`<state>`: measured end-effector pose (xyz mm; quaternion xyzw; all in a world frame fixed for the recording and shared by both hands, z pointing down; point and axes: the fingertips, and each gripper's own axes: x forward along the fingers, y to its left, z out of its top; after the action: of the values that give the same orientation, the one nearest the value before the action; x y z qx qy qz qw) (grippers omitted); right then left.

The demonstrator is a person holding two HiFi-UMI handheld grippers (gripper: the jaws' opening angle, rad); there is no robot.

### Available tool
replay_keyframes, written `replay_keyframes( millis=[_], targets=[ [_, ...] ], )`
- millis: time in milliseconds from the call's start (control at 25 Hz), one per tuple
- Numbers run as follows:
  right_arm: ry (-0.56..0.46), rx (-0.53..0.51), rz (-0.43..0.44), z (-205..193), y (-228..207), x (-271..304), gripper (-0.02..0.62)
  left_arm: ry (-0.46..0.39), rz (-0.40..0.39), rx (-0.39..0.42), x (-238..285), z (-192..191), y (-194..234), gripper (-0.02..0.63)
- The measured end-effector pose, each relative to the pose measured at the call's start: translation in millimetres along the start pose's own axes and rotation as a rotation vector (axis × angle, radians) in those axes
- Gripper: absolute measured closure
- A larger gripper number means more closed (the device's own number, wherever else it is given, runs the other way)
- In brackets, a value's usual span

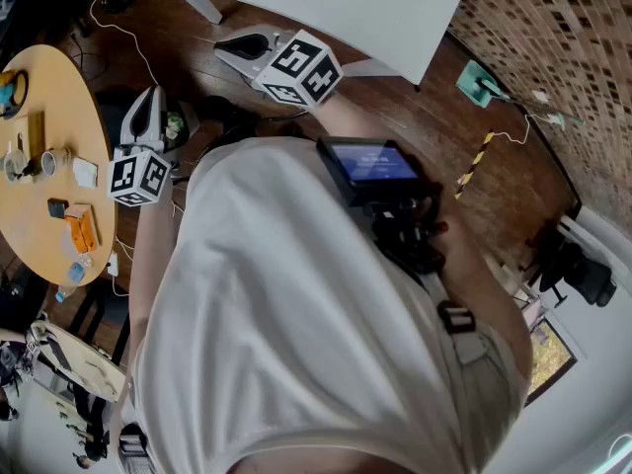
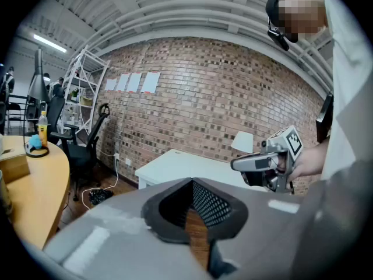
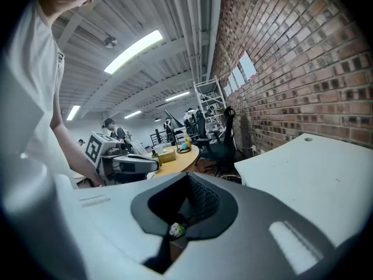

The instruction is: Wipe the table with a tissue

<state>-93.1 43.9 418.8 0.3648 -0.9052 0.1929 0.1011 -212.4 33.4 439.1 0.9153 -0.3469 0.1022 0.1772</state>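
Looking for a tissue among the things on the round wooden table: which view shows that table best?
The head view: it looks down on the round wooden table, showing its top and the small things there. The left gripper view catches only an edge at a flat angle; the right gripper view shows it distant.

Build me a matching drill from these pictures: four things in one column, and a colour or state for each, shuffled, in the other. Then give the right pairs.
Things
1. round table
2. rectangular table
3. wall
4. left gripper

Colour or state
A. plain white top
B. jaws together, nothing between them
C. red-brown brick
D. yellow wood, with small things lying on it

Pairs: 1-D, 2-A, 3-C, 4-B
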Motion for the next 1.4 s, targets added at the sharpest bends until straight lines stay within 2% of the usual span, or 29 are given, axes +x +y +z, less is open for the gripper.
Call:
replay_keyframes(
  millis=[160,320,520,680,840,1160,1280,1400],
  targets=[
    [0.004,-0.025,0.032,26.0,-5.5,45.0,0.588,-0.004,0.027,0.004,-1.6,14.9,38.7,0.604],
    [0.017,-0.046,0.117,42.5,-1.8,83.6,0.588,-0.02,0.09,-0.011,-8.5,19.5,69.1,0.603],
    [0.044,-0.043,0.125,55.9,-11.2,132.0,0.588,-0.016,0.078,-0.025,-3.3,19.7,109.4,0.603],
    [0.071,-0.063,0.175,70.3,-4.4,185.7,0.588,-0.013,0.114,-0.039,-16.3,22.5,156.4,0.603],
    [0.117,-0.082,0.24,76.0,4.8,231.8,0.588,-0.028,0.178,-0.078,-32.3,17.7,194.0,0.601],
    [0.198,-0.148,0.359,77.3,46.5,302.6,0.588,0.018,0.319,-0.143,-87.2,-19.5,248.1,0.601],
    [0.229,-0.175,0.417,74.0,64.4,322.3,0.588,0.045,0.406,-0.125,-117.1,-37.1,266.3,0.6],
    [0.262,-0.208,0.469,70.7,80.9,336.5,0.588,0.139,0.511,-0.069,-155.6,-64.3,295.7,0.598]
  ],
)
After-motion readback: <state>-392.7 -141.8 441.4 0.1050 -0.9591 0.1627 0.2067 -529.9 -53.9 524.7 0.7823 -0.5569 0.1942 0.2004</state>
